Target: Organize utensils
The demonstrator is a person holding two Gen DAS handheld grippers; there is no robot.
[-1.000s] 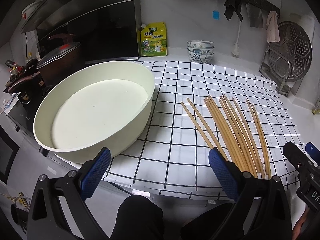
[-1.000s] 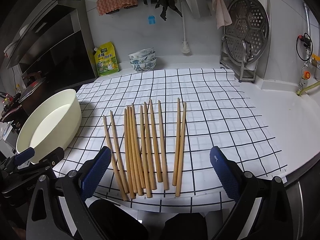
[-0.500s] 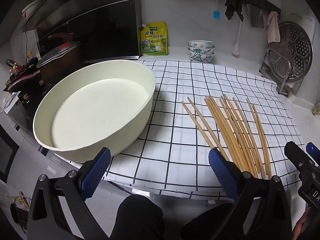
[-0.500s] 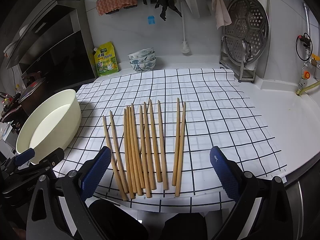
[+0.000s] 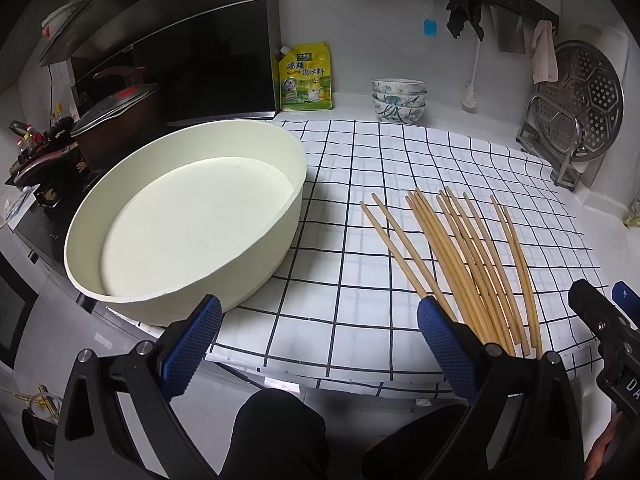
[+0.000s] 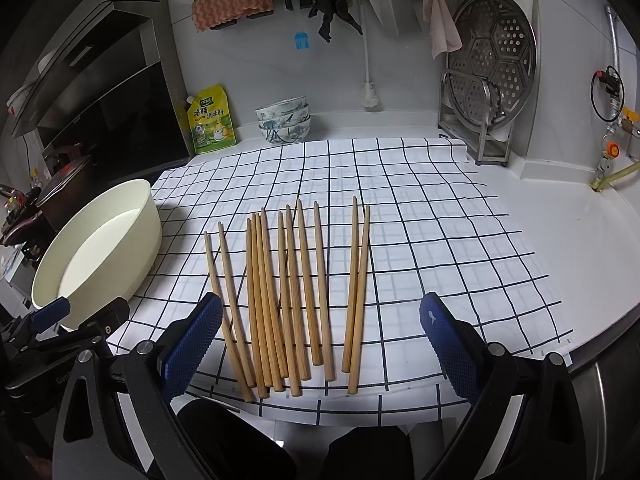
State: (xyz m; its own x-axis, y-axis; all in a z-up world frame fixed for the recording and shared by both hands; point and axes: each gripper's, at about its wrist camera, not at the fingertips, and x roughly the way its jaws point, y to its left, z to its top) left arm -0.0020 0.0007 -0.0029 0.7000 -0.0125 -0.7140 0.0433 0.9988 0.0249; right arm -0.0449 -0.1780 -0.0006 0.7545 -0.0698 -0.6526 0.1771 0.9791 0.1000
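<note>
Blue textured pads line both pairs of tongs, each spread wide and holding nothing. The left tongs (image 5: 318, 338) hover off the near edge of the surface, with the left pad (image 5: 192, 346) just before the wall of a cream round basin (image 5: 280, 240) and the right pad (image 5: 446, 346) over the near ends of the leftmost chopsticks. The right tongs (image 6: 320, 338) hover likewise at the near edge, facing a row of wooden chopsticks (image 6: 296, 292) that lie flat on a white cloth with a black grid (image 6: 440, 240). In the right wrist view the sticks run roughly parallel from the near edge toward the back wall: two at the left, a close bundle in the middle with some overlapping, and a pair set apart at the right. The left tongs show at the lower left corner of that view, beside the basin (image 6: 140, 236); the right tongs (image 5: 608, 320) show at the right border of the left wrist view. The basin stands on the left part of the cloth, apart from the chopsticks (image 5: 460, 256), and its inside is bare. Toward the back of the surface stand a yellow seasoning pouch (image 5: 306, 78) and a stack of patterned bowls (image 5: 398, 98); at the back right corner a perforated steel steamer plate (image 6: 490, 56) leans upright in a wire rack. A lidded dark pot (image 5: 116, 120) sits beyond the basin at the left, under a black range hood (image 5: 180, 40).
</note>
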